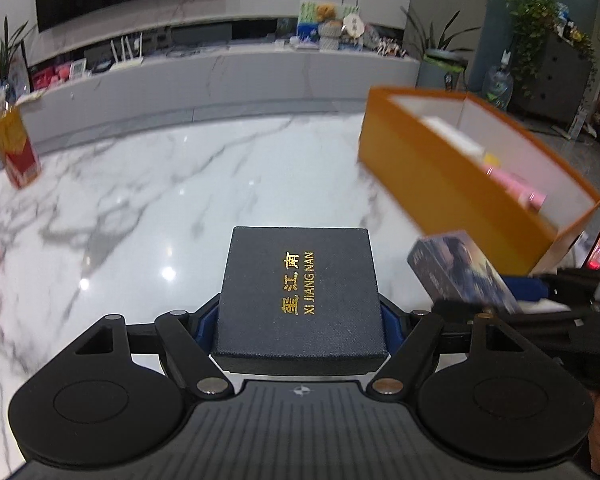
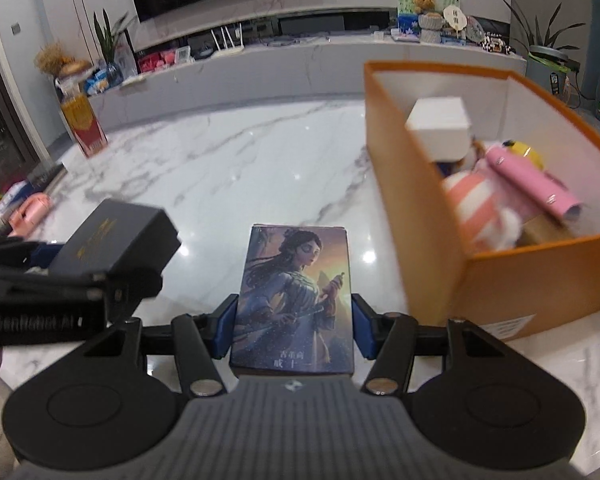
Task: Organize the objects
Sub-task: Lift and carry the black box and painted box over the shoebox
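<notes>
Marble table [image 1: 148,184] under everything, TV wall behind; dark box [image 1: 300,292] clamped between the left gripper [image 1: 300,316] jaws, held level above the table; picture box [image 2: 296,300] clamped likewise in the right gripper [image 2: 296,320], also lifted; orange bin [image 2: 520,276] just ahead and right of both, open-topped, already holding a white box [image 2: 440,122], a pink tube [image 2: 532,184] and a striped plush [image 2: 476,208]. Probably mid-carry toward the bin: best to bring the picture box over the near rim first, lower it into a free gap beside the plush, then part the jaws; dark box after, kept clear of the other gripper. Bin contents plain only from the right wrist; left wrist shows mostly wall and blurred pink. Gold lettering legible only from the left wrist. Red-and-yellow box [image 1: 14,152] far left on the table, untouched.
</notes>
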Tool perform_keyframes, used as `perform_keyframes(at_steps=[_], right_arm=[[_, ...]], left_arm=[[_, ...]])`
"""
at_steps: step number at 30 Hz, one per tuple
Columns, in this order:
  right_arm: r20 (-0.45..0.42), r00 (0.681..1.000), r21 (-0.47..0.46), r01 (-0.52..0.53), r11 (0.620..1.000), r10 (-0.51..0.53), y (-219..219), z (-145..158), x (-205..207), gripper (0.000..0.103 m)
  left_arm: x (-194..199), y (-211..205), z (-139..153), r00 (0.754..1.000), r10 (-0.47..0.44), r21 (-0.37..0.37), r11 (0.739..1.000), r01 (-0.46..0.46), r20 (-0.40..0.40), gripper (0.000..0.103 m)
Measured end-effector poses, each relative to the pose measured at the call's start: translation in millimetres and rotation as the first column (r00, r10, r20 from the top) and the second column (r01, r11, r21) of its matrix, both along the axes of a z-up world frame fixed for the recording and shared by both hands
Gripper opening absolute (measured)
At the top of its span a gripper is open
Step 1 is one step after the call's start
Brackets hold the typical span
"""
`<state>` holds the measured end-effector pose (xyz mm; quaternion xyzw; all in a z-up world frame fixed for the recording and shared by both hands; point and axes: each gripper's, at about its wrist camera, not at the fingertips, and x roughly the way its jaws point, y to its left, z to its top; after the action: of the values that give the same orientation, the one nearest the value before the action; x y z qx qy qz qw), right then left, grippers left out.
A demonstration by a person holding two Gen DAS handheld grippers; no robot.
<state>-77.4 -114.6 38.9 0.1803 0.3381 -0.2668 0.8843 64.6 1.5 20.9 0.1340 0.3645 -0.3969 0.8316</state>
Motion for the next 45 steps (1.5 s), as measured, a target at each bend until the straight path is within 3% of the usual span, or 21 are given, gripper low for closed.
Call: perform_keyframes(at_steps=[8,18,28,35,45], right_arm=[[0.086,0.996,-0.055,-0.033,0.998,0.037,-11.6,53.4,-30.2,0.059],[0.117,0.992,-0.147,0.06,0.987,-0.043,-61.1,95.7,-62.7,0.059],[0.035,0.992,-0.159,0.128,0.979,-0.124,-118.1,78.0,-75.6,0.059],[-0.02,0.987,-0.141,0.157,0.977,-0.162,-155.5,56.7,-72.4,0.059],[-0.07,0.981,-0.131,0.169,0.977,-0.179,-184.5,40.6,-54.0,0.059]], left_arm=[[-7.4,-38.5,48.4,0.996,-0.056,-0.065,0.996,0.061,0.075,0.087],[-23.1,-109.0,77.8,0.981,-0.142,-0.087,0.984,0.155,0.134,0.087],[-27.6,-202.3,55.6,0.957,-0.264,-0.031,0.963,0.269,0.125,0.087],[-25.0,-238.1,35.6,0.944,-0.311,0.02,0.95,0.311,0.109,0.087],[-12.5,-277.9,19.0,0.952,-0.297,0.087,0.953,0.291,0.07,0.088]])
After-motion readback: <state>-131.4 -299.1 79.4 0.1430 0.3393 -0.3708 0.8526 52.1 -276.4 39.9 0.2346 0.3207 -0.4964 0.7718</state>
